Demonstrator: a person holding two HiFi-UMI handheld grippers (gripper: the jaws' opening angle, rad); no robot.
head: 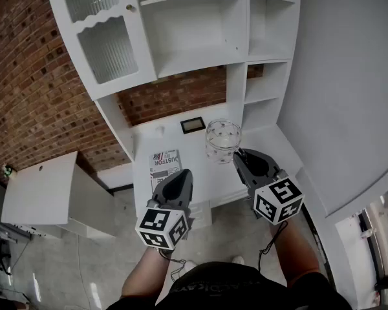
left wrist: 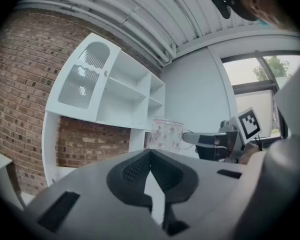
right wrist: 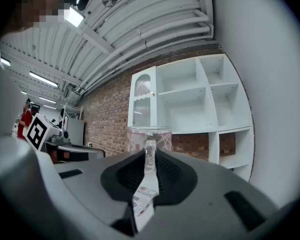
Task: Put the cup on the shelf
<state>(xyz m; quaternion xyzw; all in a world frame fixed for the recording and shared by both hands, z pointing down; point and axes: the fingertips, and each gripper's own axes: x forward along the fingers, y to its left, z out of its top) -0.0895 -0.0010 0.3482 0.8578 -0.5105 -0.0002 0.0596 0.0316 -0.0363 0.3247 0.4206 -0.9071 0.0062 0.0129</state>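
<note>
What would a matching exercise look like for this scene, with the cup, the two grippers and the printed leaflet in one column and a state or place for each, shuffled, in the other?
Things:
1. cup
2. left gripper
3. right gripper
4. leaflet

States or places:
A. lying flat on the white desk
B. shut on the cup's handle
C. clear glass with small pink marks
D. shut, with nothing between its jaws

Right pairs: 1-C, 2-D, 3-B, 4-A
</note>
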